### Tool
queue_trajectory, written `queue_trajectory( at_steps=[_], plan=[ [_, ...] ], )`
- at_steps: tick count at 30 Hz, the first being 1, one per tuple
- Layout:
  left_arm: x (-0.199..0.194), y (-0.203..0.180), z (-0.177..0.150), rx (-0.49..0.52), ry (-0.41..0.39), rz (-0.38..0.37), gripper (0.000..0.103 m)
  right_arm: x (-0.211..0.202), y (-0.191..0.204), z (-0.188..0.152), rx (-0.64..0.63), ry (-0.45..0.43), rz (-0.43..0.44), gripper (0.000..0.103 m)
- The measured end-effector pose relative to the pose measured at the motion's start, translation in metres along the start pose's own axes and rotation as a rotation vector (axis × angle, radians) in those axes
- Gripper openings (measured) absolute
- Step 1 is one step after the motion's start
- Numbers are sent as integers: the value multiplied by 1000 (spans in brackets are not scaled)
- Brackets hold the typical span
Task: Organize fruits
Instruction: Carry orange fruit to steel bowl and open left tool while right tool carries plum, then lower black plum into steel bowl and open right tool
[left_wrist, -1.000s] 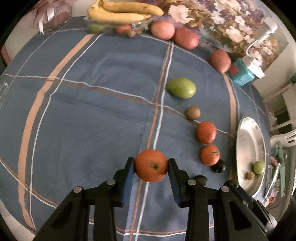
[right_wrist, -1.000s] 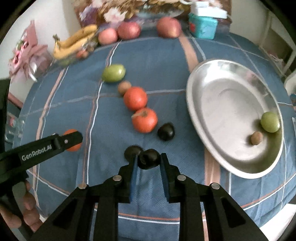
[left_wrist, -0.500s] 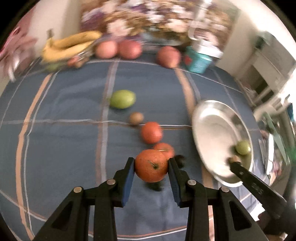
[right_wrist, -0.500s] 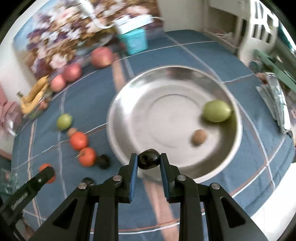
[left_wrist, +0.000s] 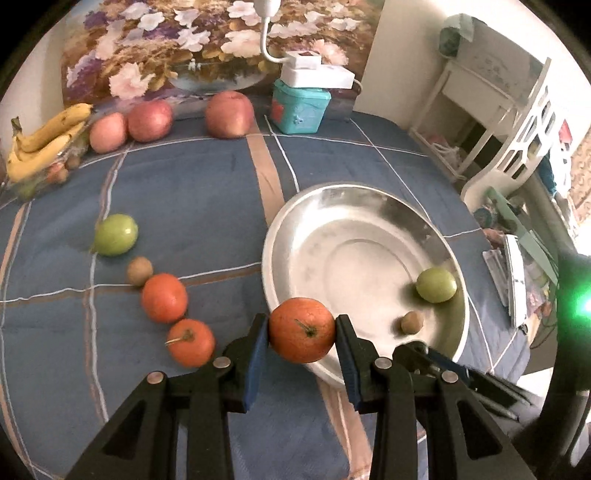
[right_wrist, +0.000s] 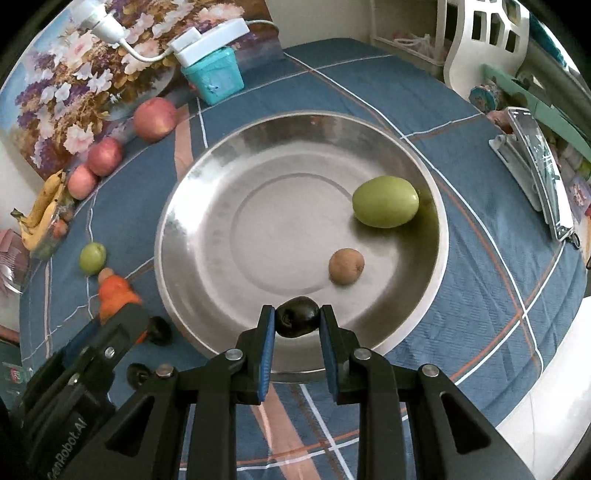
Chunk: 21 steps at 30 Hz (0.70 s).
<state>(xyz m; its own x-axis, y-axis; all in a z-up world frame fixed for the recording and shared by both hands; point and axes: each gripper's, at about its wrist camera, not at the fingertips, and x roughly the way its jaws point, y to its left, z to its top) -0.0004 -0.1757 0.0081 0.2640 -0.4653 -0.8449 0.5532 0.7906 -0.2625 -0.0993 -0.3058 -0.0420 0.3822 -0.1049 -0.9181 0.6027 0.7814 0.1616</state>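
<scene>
My left gripper (left_wrist: 302, 329) is shut on an orange tangerine (left_wrist: 302, 330) and holds it over the near left rim of the silver plate (left_wrist: 332, 206). My right gripper (right_wrist: 297, 317) is shut on a small dark plum (right_wrist: 297, 316) above the plate's near rim (right_wrist: 177, 280). A green fruit (right_wrist: 385, 201) and a small brown fruit (right_wrist: 346, 266) lie in the plate. On the cloth left of the plate lie two tangerines (left_wrist: 164, 297), a brown fruit (left_wrist: 139, 270) and a green fruit (left_wrist: 115, 235).
Three red apples (left_wrist: 229, 114) and a banana bunch (left_wrist: 44, 142) sit along the back by a flower painting. A teal box (left_wrist: 300, 110) stands behind the plate. Two dark plums (right_wrist: 160, 330) lie on the cloth. A white chair (left_wrist: 517, 122) stands at the right.
Both grippers moved right toward the plate with their fruit. The tangerine now sits over the plate's rim and the plum has come closer over the plate's near edge.
</scene>
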Motion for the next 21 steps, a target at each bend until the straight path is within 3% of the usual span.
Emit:
queue_trajectory(
  at_steps=[9, 13, 17, 18, 21],
  plan=[
    [18, 5, 8, -45, 25, -48, 41, 8, -8, 1, 16, 27, 6, 25],
    [11, 5, 9, -42, 8, -57, 60, 9, -8, 3, 19, 20, 21, 25],
    [4, 4, 8, -34, -3, -57, 60, 7, -11, 3, 33, 14, 39, 28],
    [3, 5, 8, -36, -3, -55, 61, 7, -11, 2, 35, 11, 41, 33],
    [-2, 12, 6, -53, -3, -38, 67, 3, -11, 1, 34, -1, 42, 38]
  ],
)
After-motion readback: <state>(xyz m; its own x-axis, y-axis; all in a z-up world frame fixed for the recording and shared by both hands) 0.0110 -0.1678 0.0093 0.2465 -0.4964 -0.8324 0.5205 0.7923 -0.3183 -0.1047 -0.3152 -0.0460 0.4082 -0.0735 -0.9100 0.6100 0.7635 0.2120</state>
